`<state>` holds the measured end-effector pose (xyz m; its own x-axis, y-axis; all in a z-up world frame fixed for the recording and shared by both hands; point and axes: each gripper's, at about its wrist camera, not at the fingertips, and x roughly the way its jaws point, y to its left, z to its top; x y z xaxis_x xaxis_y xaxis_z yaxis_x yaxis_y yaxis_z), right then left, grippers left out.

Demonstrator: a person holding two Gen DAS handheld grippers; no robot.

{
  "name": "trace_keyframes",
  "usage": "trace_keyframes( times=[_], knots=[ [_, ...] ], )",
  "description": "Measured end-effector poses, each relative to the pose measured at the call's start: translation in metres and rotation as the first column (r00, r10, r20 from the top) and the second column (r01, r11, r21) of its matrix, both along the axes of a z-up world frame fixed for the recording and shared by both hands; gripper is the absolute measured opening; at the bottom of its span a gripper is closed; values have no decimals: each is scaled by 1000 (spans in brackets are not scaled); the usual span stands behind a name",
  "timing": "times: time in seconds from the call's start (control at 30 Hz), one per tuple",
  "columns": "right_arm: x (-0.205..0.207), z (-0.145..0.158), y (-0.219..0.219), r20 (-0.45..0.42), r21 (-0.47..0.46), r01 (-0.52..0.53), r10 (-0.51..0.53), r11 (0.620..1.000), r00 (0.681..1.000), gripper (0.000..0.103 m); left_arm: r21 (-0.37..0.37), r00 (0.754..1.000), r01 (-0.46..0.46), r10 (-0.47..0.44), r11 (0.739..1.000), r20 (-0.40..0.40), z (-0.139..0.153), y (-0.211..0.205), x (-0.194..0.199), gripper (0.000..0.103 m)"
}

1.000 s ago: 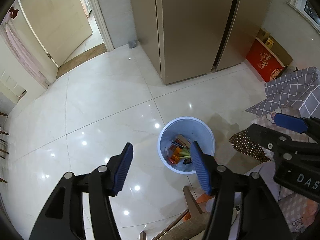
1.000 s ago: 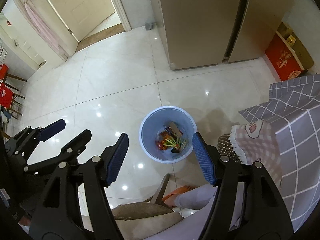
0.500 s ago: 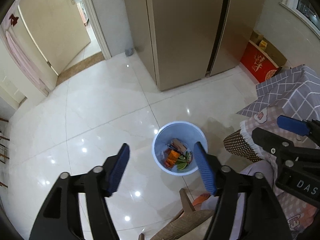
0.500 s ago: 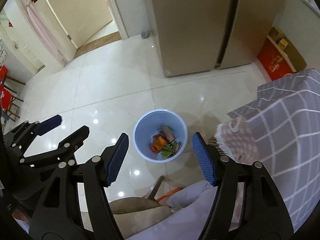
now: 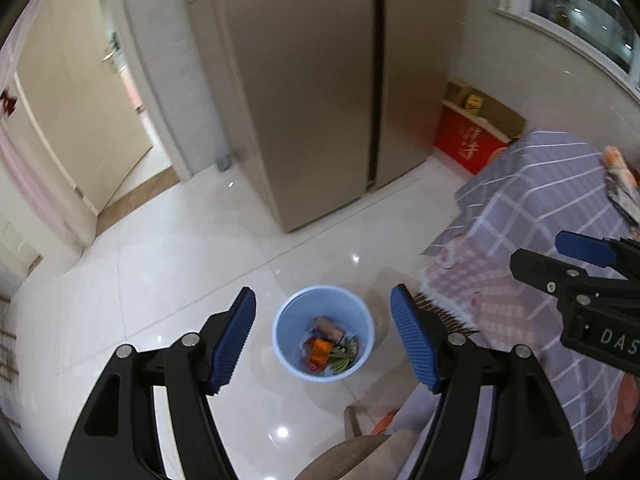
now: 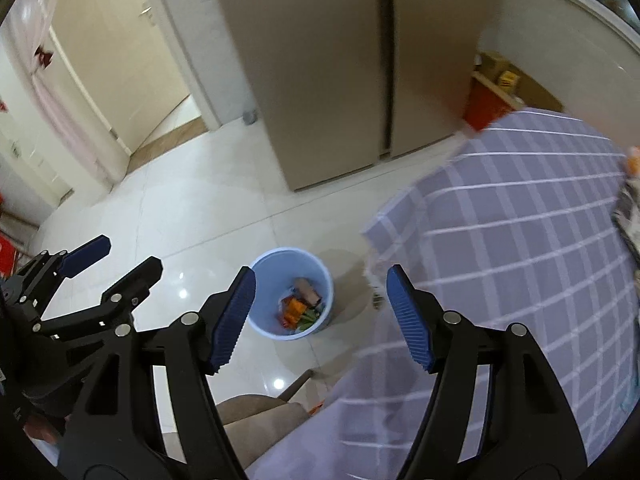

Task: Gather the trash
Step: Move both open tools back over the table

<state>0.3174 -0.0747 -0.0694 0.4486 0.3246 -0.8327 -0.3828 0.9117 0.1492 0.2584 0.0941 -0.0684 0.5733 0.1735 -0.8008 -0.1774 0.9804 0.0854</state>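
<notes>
At lower centre, the round pale-blue plastic bin point(image 5: 323, 332) is shrinking as I'm lifting away; my left tongs point(image 5: 323, 338) are gaping empty, right tongs point(image 6: 321, 316) still widening, empty; wrappers point(image 5: 329, 351) are lying inside.

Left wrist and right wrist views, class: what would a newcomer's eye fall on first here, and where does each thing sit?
First the light blue bin on the glossy white floor, with orange and green trash in its bottom. It shows between the blue-padded fingers of the left gripper, which hold nothing. Behind stands a tall beige fridge, and at the right a grey checked tablecloth.
</notes>
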Motion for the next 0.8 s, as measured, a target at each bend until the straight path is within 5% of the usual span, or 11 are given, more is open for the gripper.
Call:
trace_keyframes(
  times=[0.37, 0.8],
  knots=[
    [-5, 23, -103, 44, 2, 214, -214, 977, 976, 70, -5, 974, 217, -216, 976, 70, 24, -97, 23, 71],
    [-5, 27, -216, 47, -30, 407, -405, 913, 913, 71, -20, 908, 414, -411, 910, 80, 30, -192, 49, 79]
  ],
)
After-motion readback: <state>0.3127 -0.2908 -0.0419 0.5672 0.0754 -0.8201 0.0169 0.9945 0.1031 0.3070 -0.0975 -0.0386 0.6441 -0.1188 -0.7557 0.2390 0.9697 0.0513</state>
